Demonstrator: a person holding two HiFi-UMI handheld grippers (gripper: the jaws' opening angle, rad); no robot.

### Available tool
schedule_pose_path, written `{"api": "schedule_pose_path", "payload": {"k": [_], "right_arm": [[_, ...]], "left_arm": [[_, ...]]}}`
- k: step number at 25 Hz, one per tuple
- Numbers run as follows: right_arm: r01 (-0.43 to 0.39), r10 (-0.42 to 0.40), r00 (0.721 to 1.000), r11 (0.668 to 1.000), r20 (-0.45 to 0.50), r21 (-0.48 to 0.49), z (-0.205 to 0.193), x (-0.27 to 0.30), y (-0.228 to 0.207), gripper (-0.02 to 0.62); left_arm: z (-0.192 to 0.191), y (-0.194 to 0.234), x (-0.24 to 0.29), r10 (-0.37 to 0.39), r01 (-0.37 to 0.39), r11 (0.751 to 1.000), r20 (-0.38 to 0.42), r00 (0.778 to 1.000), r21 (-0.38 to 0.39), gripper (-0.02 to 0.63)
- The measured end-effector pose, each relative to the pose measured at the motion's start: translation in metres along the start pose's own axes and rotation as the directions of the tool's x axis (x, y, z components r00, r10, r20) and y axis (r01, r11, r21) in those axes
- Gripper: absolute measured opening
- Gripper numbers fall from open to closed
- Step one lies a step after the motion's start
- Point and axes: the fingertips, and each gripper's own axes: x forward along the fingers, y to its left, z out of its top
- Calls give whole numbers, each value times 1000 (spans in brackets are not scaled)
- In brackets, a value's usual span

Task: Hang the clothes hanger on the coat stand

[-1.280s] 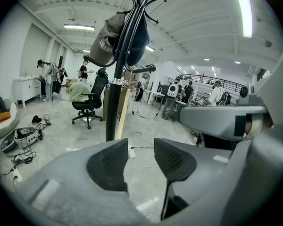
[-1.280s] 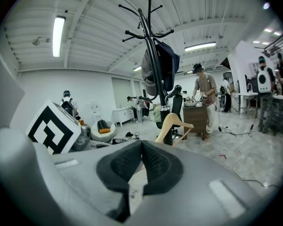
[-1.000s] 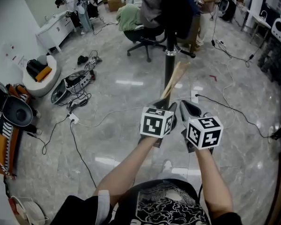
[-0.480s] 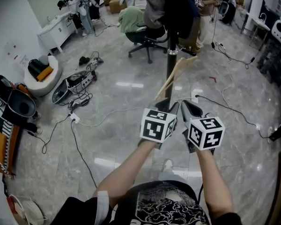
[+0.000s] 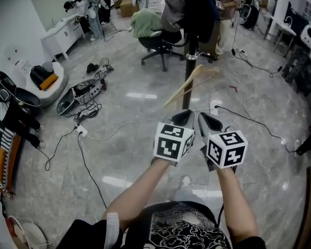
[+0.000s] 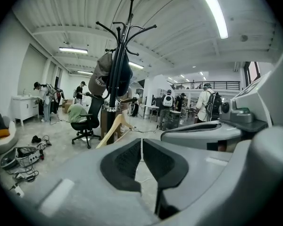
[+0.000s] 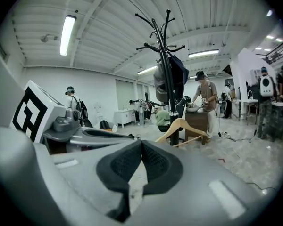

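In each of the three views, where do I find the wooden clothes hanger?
Head view: hanger in the upper middle, slanting across the pole.
Left gripper view: hanger left of centre, below mid height.
Right gripper view: hanger right of centre, below mid height.
Shared landmark: the black coat stand directly behind it.

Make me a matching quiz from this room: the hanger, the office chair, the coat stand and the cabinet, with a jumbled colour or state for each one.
Things:
1. clothes hanger
2. office chair
3. coat stand
4. cabinet

Descriptions:
A. white, at the far left of the head view
B. dark garments hung at its top
C. light wood, nothing hung on it
D. green cloth lying on it

Pairs: 1-C, 2-D, 3-B, 4-A
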Motion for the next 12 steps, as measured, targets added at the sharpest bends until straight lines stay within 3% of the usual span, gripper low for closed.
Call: {"api": "schedule_pose_path", "payload": {"k": [12], "right_arm": [[24,-24,1000,1000,1,-5,0,-7,16,0]], "left_arm": [[1,-1,-20,-17,17,1000,2,1000,17,6]]}}
